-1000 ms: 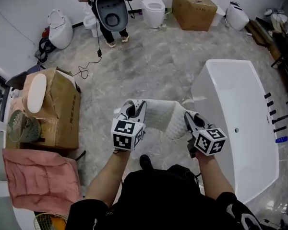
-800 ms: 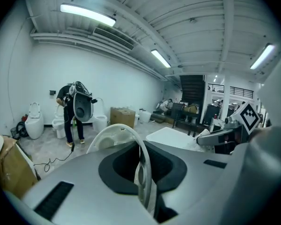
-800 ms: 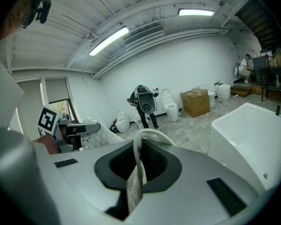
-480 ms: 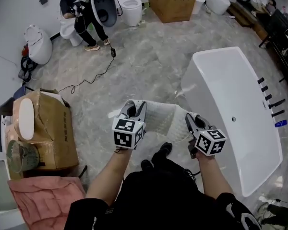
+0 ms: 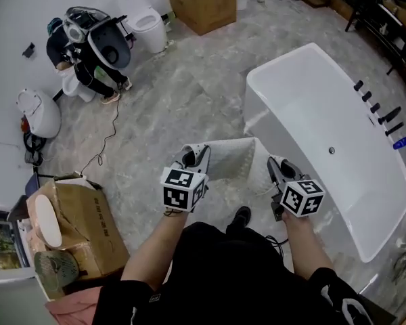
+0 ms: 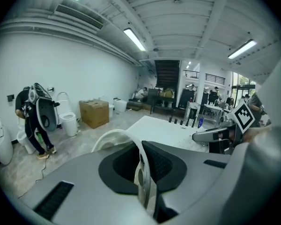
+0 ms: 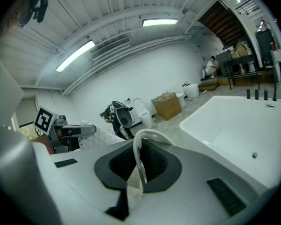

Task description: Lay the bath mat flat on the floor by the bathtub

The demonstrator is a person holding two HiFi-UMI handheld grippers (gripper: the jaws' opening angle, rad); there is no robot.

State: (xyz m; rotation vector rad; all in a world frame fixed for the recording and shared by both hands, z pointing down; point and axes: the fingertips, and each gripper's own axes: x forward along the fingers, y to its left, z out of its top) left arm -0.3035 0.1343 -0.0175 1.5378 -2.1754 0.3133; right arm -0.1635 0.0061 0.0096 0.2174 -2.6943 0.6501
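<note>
A white bath mat (image 5: 233,160) hangs in the air between my two grippers, sagging in the middle above the grey marble floor. My left gripper (image 5: 194,156) is shut on the mat's left edge (image 6: 141,165), which runs as a thin white strip between the jaws. My right gripper (image 5: 273,166) is shut on the mat's right edge (image 7: 139,161) in the same way. The white bathtub (image 5: 338,114) stands just to the right of the mat, its long side near my right gripper, and shows too in the right gripper view as the bathtub (image 7: 239,121).
A person (image 5: 81,63) bends over a toilet (image 5: 145,19) at the far left. A cardboard box (image 5: 199,2) stands at the back, another box (image 5: 78,225) near left. A cable (image 5: 108,137) trails over the floor. Dark taps (image 5: 375,107) line the tub's far rim.
The view has swung right and forward: the bathtub now lies closer and more central, the boxes have slid left. Both grippers still hold the mat the same way.
</note>
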